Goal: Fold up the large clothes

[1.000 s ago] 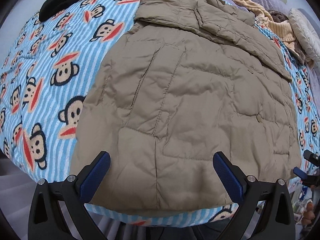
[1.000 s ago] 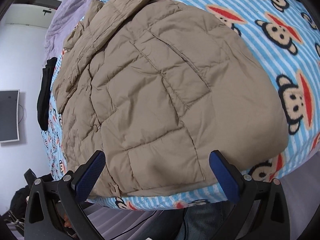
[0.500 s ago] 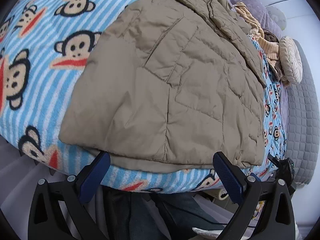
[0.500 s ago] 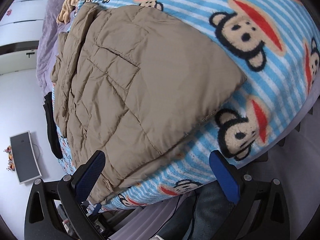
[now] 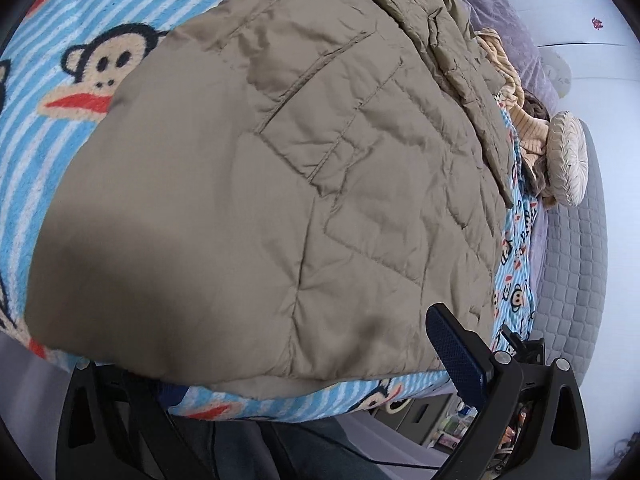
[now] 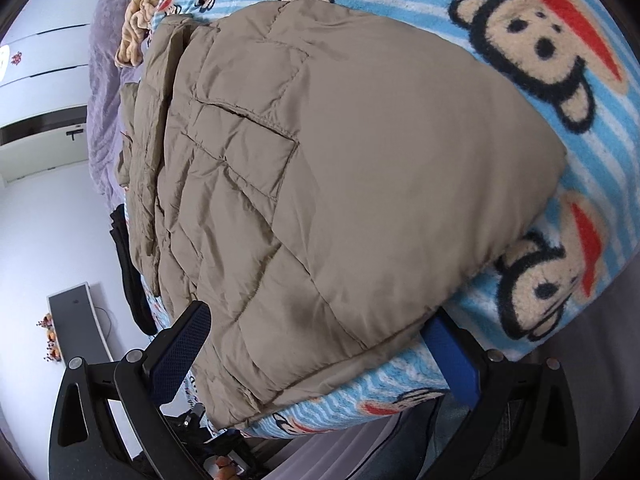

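Observation:
A khaki quilted jacket (image 5: 280, 184) lies flat on a blue striped monkey-print blanket (image 5: 52, 80), its hem toward me at the bed's edge. My left gripper (image 5: 316, 368) is open at the hem's left corner. Its right finger (image 5: 456, 356) rests above the fabric, and its left finger is mostly hidden below the hem. In the right wrist view the same jacket (image 6: 360, 168) fills the frame. My right gripper (image 6: 316, 360) is open around the hem's right corner, with one finger (image 6: 180, 356) over the jacket and the other (image 6: 452, 360) tucked under its edge.
Beige knitwear (image 5: 520, 120) and a round cream cushion (image 5: 568, 160) lie beyond the jacket, beside a grey quilted surface (image 5: 568, 272). A black garment (image 6: 128, 264) hangs off the far side. A person's jeans (image 5: 280, 452) stand against the bed edge.
Both grippers dropped down and in toward the near hem, each tilting outward. The jacket's hem corners, earlier ahead of the fingers, now sit between them. The jaws stayed wide.

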### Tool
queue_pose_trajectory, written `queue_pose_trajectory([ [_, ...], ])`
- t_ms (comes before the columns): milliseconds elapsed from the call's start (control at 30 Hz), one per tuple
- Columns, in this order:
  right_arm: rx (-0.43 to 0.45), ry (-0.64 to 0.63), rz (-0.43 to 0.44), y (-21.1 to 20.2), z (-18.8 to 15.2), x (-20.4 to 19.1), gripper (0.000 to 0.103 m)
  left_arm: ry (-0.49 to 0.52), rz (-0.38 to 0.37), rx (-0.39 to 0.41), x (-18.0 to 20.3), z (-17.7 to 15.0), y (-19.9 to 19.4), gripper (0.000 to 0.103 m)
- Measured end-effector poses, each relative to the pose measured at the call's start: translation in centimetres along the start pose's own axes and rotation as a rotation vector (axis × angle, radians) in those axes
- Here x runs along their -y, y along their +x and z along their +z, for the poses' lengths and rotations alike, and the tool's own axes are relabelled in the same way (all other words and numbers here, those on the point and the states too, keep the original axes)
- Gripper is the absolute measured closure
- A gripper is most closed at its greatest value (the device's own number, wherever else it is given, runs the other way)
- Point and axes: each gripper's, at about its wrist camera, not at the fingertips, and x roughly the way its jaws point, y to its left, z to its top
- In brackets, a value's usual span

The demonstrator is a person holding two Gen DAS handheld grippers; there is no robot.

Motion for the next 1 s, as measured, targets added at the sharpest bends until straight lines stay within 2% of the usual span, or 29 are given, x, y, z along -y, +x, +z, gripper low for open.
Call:
queue_pose_trajectory([
  [133,0.009,0.026,0.028,0.3,0.4,-0.2,0.000,0.009,0.010,0.000,0.9,0.9,1.0,0.001],
  [167,0.013,0.035,0.040,0.3,0.4,-0.1,0.000,0.013,0.015,0.004,1.0,1.0,1.0,0.005],
  [200,0.016,0.044,0.052,0.3,0.5,-0.1,0.000,0.021,0.022,0.010,1.2,1.1,0.9,0.017],
  [233,0.018,0.050,0.063,0.1,0.5,0.1,0.000,0.034,0.031,0.010,1.4,1.1,0.9,0.023],
  [300,0.026,0.069,0.076,0.0,0.5,0.3,0.000,0.063,0.046,0.012,1.8,1.4,0.9,0.045],
  [400,0.035,0.095,0.093,0.1,0.5,0.6,0.005,0.096,0.036,0.020,2.1,1.7,0.4,0.059],
  [433,0.033,0.098,0.095,0.0,0.6,0.8,0.011,0.104,0.030,0.023,2.1,1.8,0.2,0.062],
  [467,0.029,0.103,0.094,0.1,0.6,1.0,0.015,0.111,0.026,0.022,2.2,1.9,0.1,0.063],
  [633,0.030,0.093,0.052,-0.3,0.5,2.0,0.015,0.115,0.072,0.005,1.4,1.9,0.2,0.063],
  [700,0.038,0.061,0.003,-0.7,0.2,2.1,0.014,0.094,0.078,-0.003,0.7,1.6,0.5,0.056],
  [767,0.031,0.042,-0.018,-0.7,0.3,2.2,0.014,0.075,0.078,-0.011,0.1,1.5,0.9,0.056],
  [933,0.010,0.076,0.006,0.2,1.4,2.3,0.015,0.060,0.102,-0.021,0.1,1.7,1.7,0.056],
  [967,0.004,0.075,0.028,0.3,1.6,2.2,0.020,0.065,0.105,-0.013,0.3,1.8,1.6,0.056],
  [1000,0.004,0.068,0.041,0.2,1.7,2.0,0.028,0.072,0.111,-0.006,0.6,1.8,1.5,0.061],
])
